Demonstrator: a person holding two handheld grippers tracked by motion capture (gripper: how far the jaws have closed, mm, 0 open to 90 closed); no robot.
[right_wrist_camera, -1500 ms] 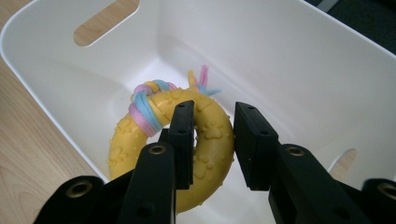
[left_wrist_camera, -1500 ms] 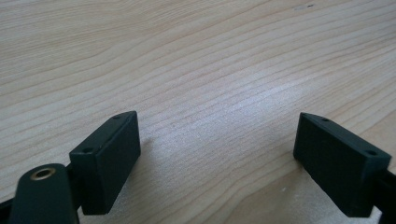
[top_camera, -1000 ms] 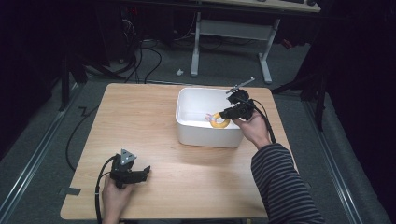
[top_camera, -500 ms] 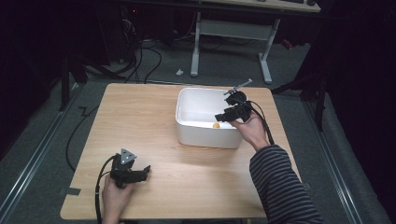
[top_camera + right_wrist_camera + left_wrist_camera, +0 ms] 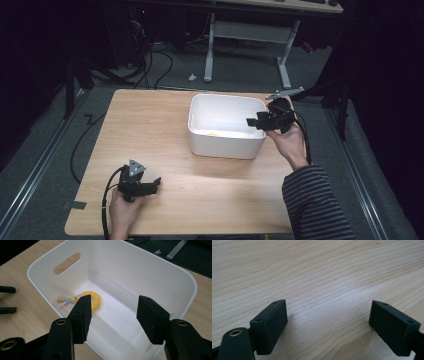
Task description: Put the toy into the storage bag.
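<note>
High view shows a wooden tabletop (image 5: 150,125) with a white tub (image 5: 226,145) standing on it, near the far right side. The right gripper (image 5: 252,122) hangs over the right end of the tub, held by a hand (image 5: 289,142) with a striped sleeve (image 5: 312,200). Its fingers have just been opening, and they stand apart with nothing between them.

Right gripper view looks down into the tub (image 5: 175,277). A yellow ring toy (image 5: 93,298) lies on the floor of the tub, close to the wall with the handle hole (image 5: 67,263). Little coloured strings (image 5: 62,301) stick out from one side of the ring. The toy lies loose, and the black fingers (image 5: 81,312) are above it, not touching it.

The left gripper (image 5: 156,183) rests low at the near left part of the tabletop, held in the other hand (image 5: 122,207), well apart from the tub. Left gripper view shows its fingers (image 5: 270,325) wide apart over bare wood (image 5: 324,277), with nothing between them.
</note>
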